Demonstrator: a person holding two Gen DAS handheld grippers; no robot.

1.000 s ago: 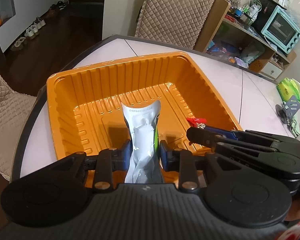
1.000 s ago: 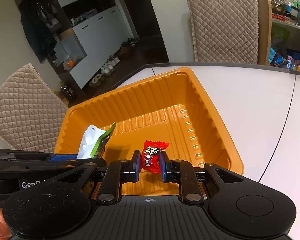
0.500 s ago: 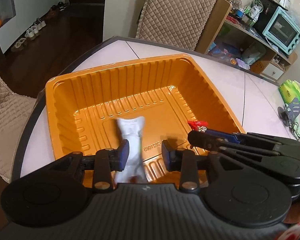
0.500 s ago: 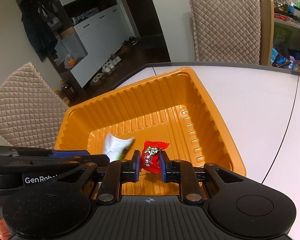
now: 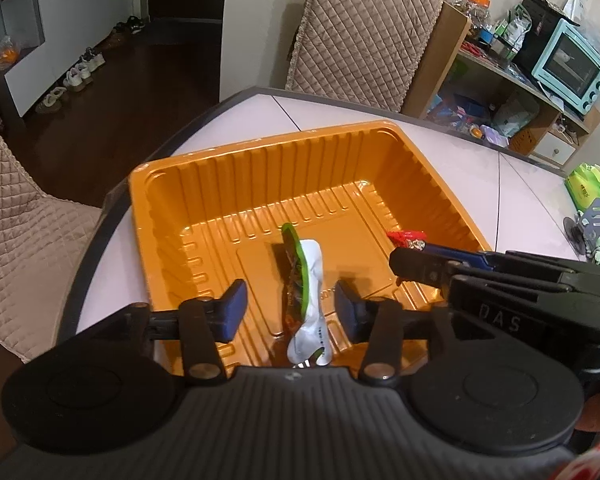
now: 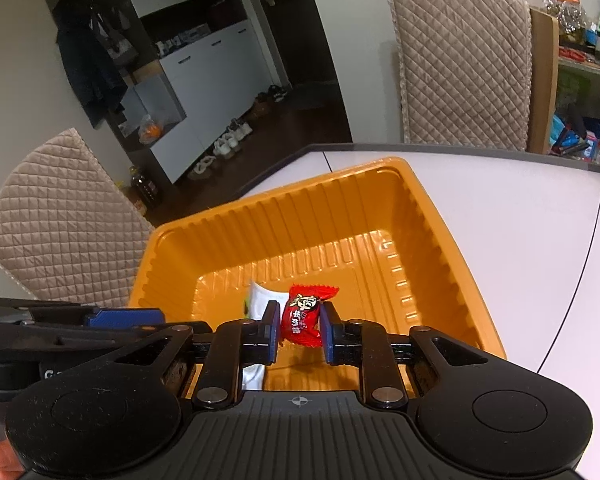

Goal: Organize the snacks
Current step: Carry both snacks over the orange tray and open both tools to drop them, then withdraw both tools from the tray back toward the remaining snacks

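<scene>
An orange plastic tray [image 5: 168,184] sits on the white table. A white and green snack packet [image 5: 306,292] lies on the tray floor, between and below the open fingers of my left gripper [image 5: 290,308], touching neither. My right gripper [image 6: 299,330] is shut on a red candy wrapper [image 6: 306,314] and holds it over the tray [image 6: 452,256] near its front wall. The red candy [image 5: 408,238] and the right gripper also show at the right of the left wrist view. The white packet [image 6: 260,300] peeks out left of the right gripper's fingers.
Quilted chairs [image 5: 364,36] [image 6: 52,216] stand at the table's far and left sides. A shelf with a teal oven [image 5: 568,68] is at the back right. A green bag [image 5: 588,188] and small items lie on the table at the right.
My left gripper opened and let go of the white and green packet, which dropped onto the tray floor. My right gripper kept its hold on the red candy and stayed over the tray.
</scene>
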